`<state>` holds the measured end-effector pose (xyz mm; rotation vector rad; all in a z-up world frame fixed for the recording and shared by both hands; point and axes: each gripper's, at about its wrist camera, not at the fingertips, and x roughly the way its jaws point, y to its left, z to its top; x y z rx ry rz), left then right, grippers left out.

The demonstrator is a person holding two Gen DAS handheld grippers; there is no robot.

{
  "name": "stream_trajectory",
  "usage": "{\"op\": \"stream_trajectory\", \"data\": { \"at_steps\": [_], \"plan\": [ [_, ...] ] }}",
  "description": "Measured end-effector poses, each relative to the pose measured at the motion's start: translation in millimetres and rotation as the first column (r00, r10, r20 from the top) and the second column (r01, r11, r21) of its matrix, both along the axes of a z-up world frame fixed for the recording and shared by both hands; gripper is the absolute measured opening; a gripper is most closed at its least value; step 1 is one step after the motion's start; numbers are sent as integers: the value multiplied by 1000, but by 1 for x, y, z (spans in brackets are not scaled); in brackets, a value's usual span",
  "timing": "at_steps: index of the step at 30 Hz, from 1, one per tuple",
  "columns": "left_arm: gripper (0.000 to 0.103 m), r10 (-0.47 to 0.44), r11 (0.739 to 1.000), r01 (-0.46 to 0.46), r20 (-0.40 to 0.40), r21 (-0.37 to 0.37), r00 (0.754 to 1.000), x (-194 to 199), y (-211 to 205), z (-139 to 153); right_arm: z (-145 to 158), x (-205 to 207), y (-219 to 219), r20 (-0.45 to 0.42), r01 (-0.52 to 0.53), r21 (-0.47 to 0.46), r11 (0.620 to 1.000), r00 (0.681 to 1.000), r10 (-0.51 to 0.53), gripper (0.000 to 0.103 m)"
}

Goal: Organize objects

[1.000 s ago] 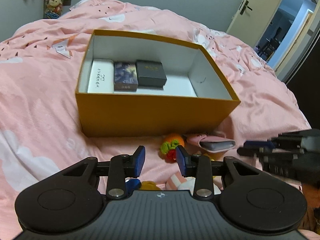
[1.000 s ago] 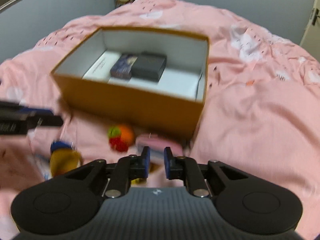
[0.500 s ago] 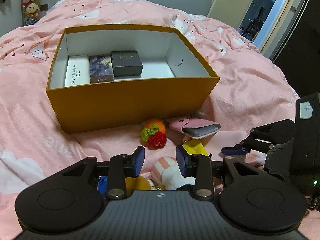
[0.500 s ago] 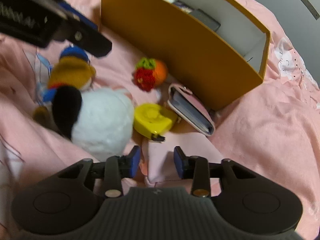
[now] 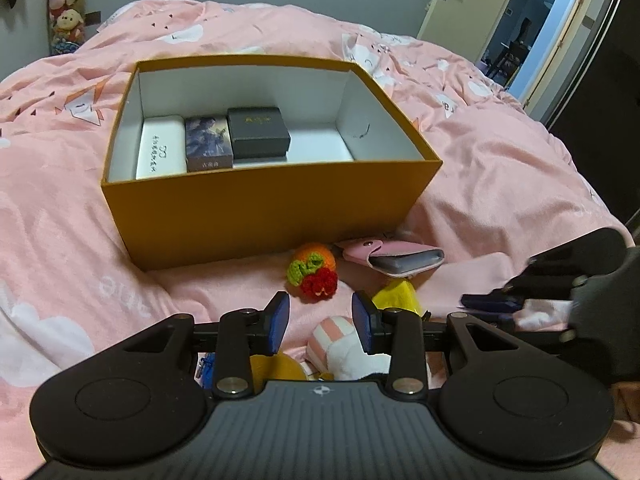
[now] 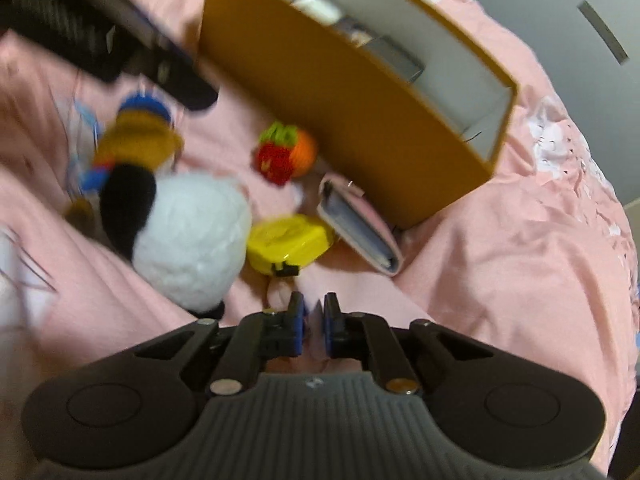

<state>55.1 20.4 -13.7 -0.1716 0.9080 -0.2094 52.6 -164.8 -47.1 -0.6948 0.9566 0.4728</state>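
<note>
An open orange box sits on the pink bed and holds a white box, a picture box and a black box. In front of it lie a crocheted fruit toy, a pink card wallet, a yellow tape measure, a white-and-black plush and a yellow-blue knitted doll. My left gripper is open and empty above the toys. My right gripper is shut on a fold of pink cloth, near the tape measure.
The pink bedspread is rumpled around the box. A half-open door is at the back right. Plush toys hang on the wall at the back left. The right gripper's body shows at the right edge of the left wrist view.
My right gripper has gone from open to shut, pinching pink cloth. The left wrist view has shifted so the box sits more central; the toys have not moved.
</note>
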Motion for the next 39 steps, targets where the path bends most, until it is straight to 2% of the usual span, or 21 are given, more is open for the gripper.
{"op": "stream_trajectory", "data": {
  "at_steps": [5,10,14,17,20,22,26,28,29,31,33,35,39],
  "plan": [
    [42,20,1000,-20,20,-15,1000,-2,5,8,45,-8,-9,10,14,134,991,1000,-16,8],
    [42,63,998,-62,34,-27,997,-2,13,14,77,-3,-6,10,24,303,953,1000,-29,8],
    [42,138,990,-138,38,-18,990,-4,25,18,80,12,12,24,39,405,914,998,-54,8],
    [42,184,983,-184,30,-6,982,-3,36,19,74,31,29,-21,86,484,871,996,-87,8],
    [40,212,976,-212,17,41,977,-3,45,17,65,46,41,-85,130,571,810,991,-99,8],
    [40,207,975,-209,25,74,978,-3,52,17,53,58,40,-169,196,632,750,979,-113,8],
    [40,122,979,-134,85,153,989,-7,61,23,21,78,20,-410,396,672,626,903,-131,9],
    [40,87,974,-107,105,199,991,-10,67,28,10,84,5,-483,473,690,548,865,-138,10],
    [40,68,969,-93,114,229,991,-13,73,30,10,82,-1,-492,489,693,529,858,-149,13],
    [40,39,954,-72,120,292,992,-18,82,34,13,82,-8,-468,491,692,529,863,-190,19],
    [41,29,923,-67,105,378,994,-22,92,36,18,80,-12,-426,473,690,548,877,-220,25],
    [42,51,892,-84,87,445,995,-25,103,34,24,80,-15,-381,455,683,572,889,-252,26],
    [42,108,862,-100,13,498,994,-28,125,21,31,84,-19,-279,412,645,643,911,-304,26]
  ]
}}
